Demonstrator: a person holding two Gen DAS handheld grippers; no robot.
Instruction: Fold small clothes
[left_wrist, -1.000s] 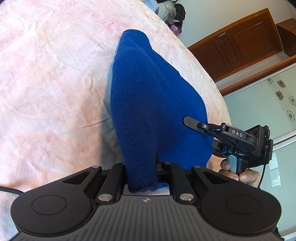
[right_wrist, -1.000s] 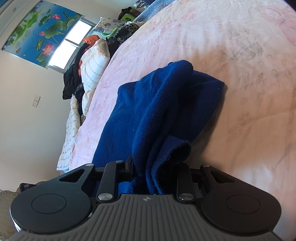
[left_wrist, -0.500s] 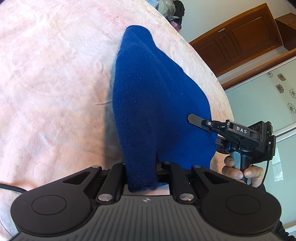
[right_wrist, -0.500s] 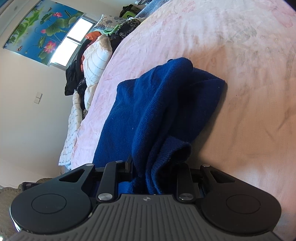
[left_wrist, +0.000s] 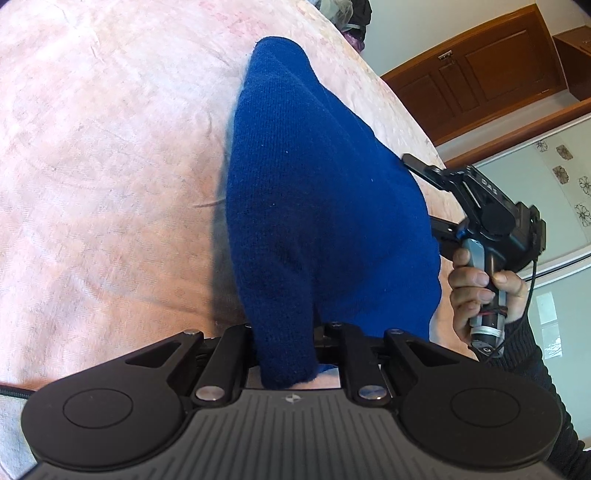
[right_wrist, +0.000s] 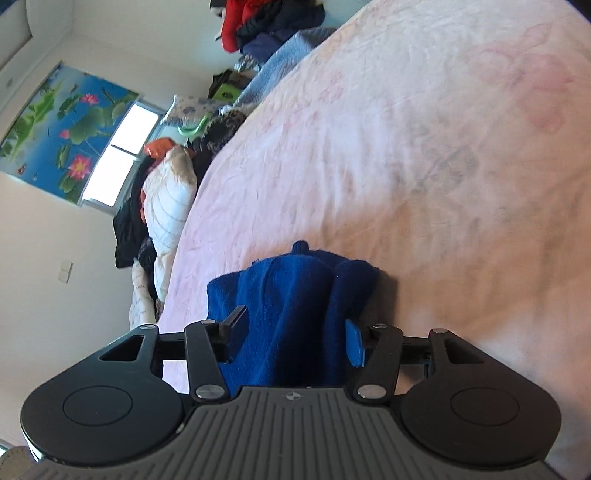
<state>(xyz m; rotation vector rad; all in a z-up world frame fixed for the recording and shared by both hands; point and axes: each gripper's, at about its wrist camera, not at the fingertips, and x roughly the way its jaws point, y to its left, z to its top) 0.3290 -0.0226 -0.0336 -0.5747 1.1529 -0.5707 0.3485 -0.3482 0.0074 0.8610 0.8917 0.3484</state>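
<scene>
Blue knitted wool, a small sweater (left_wrist: 325, 206), lies bunched on the pink patterned sheet (left_wrist: 110, 166) of the bed, and both tools are at its near edge. The left hand-held gripper (left_wrist: 286, 354) is clenched on a narrow fold of the sweater; the cloth runs up from between its jaws in a tight ridge and widens out across the sheet toward the far side of the bed.

From the left wrist view, the right hand-held gripper (left_wrist: 424, 184) sits at the sweater's right edge, one black finger (left_wrist: 417, 164) lying along the cloth, with the person's right hand (left_wrist: 476, 288) wrapped around its grey handle and a dark ribbed sleeve (left_wrist: 524, 354) at the wrist.

From the right wrist view, the right hand-held gripper (right_wrist: 295, 334) has just been opening its jaws. They stand apart now, the black pad (right_wrist: 236, 325) on one side and the blue pad (right_wrist: 355, 347) on the other, with the crumpled sweater (right_wrist: 291, 314) still between them but no longer squeezed: released.

Beyond the bed, a heap of clothes (right_wrist: 162, 199) is piled by the window (right_wrist: 118, 155), under a blind painted with lotus flowers (right_wrist: 62, 129). On the other side, a brown wooden door (left_wrist: 476, 70) closes the room.
</scene>
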